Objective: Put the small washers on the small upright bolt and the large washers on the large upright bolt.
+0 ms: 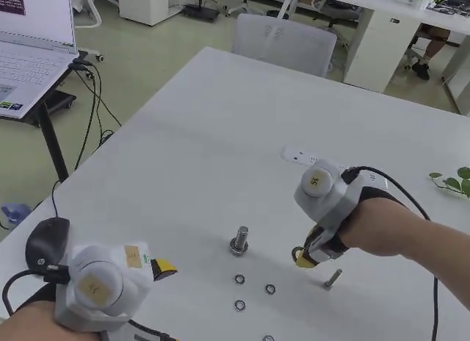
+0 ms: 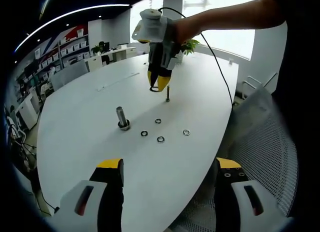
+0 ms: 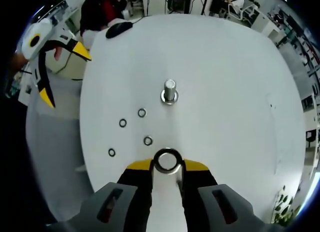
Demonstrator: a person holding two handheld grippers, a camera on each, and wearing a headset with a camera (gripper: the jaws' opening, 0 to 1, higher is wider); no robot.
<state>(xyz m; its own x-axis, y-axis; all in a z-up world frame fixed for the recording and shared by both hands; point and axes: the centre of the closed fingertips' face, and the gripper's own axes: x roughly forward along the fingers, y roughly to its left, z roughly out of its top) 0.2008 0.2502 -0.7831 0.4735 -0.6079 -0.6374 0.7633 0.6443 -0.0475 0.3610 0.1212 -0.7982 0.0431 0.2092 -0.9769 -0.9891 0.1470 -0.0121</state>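
Observation:
My right gripper (image 3: 166, 166) is shut on a large washer (image 3: 166, 160), held flat between its yellow tips just above the table. In the head view the right gripper (image 1: 302, 259) hangs between the large upright bolt (image 1: 239, 239) and the small bolt (image 1: 332, 279). The large bolt (image 3: 169, 91) has a ring at its base. Several small washers (image 1: 239, 279) lie loose on the white table in front of the bolts. My left gripper (image 2: 169, 164) is open with nothing between its fingers, low at the near left (image 1: 163, 267). The right gripper (image 2: 159, 82) hovers beside the small bolt (image 2: 167, 93).
The white table (image 1: 205, 150) is bare beyond the bolts. A black mouse (image 1: 46, 242) with its cable lies near the left edge, and a white power strip (image 1: 301, 156) sits behind the right gripper. A laptop (image 1: 29, 54) on a stand and a grey chair (image 1: 283, 41) stand off the table.

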